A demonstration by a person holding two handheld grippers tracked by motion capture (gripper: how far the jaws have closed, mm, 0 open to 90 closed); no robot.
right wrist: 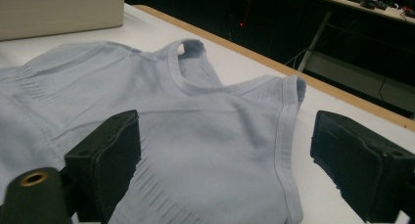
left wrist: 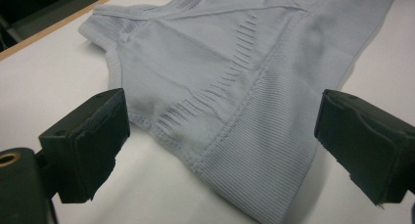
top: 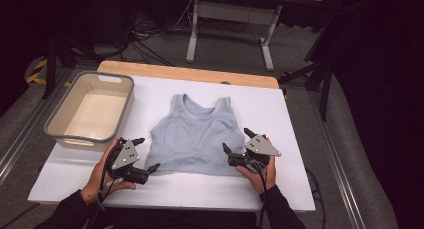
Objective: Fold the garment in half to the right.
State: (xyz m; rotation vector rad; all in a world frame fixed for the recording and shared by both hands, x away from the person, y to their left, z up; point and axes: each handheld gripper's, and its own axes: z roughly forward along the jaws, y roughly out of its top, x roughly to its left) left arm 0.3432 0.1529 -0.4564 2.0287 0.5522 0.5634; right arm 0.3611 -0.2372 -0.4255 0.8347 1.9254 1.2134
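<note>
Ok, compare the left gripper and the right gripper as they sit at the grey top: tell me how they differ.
The left gripper sits at the hem corner of the grey top nearer the bin; the right gripper sits at the opposite side edge. The left gripper's view looks across the ribbed hem band; the right gripper's looks up toward the armhole and neckline. Both have jaws wide open, holding nothing, and each is held in a hand.

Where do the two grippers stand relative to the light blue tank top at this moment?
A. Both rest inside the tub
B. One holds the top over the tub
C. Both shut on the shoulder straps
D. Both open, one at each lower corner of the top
D: the left gripper and right gripper have their jaws spread at the lower corners of the tank top, which lies flat on the table.
</note>
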